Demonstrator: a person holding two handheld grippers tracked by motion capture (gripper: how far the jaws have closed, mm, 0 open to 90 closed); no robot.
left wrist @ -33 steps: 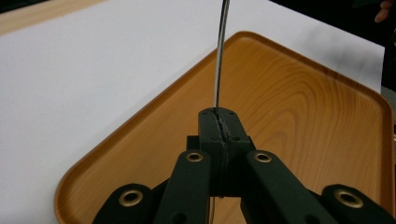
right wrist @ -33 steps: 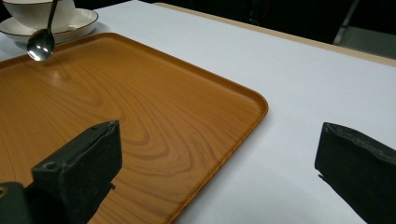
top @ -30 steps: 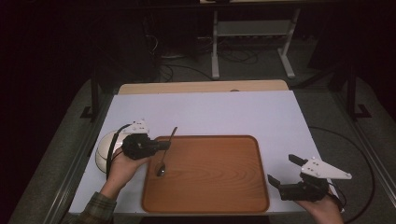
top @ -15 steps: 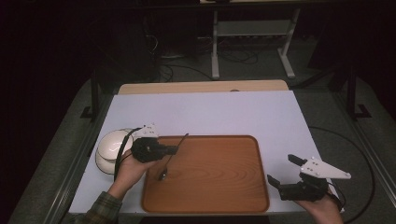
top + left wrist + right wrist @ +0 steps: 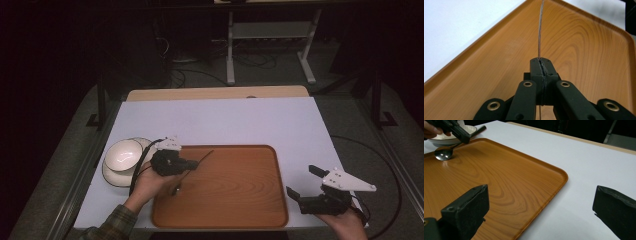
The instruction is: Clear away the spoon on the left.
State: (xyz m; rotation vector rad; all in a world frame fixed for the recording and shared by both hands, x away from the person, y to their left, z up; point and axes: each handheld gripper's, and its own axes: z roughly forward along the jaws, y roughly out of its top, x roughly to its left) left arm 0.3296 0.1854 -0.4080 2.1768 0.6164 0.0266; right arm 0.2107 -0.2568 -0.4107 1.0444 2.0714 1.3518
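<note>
Left gripper clamped on spoon handle; bowl end touches the tray near its left edge. Right gripper apart, idle beside the table's right edge. Advise lowering handle level before release.

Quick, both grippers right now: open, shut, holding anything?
Left gripper: shut on the spoon by its handle, over the wooden tray.
Right gripper: open, holding nothing, beside the tray.

Orange-brown wood-grain tray, shiny silver spoon, white bowl, white tabletop, black claws.
</note>
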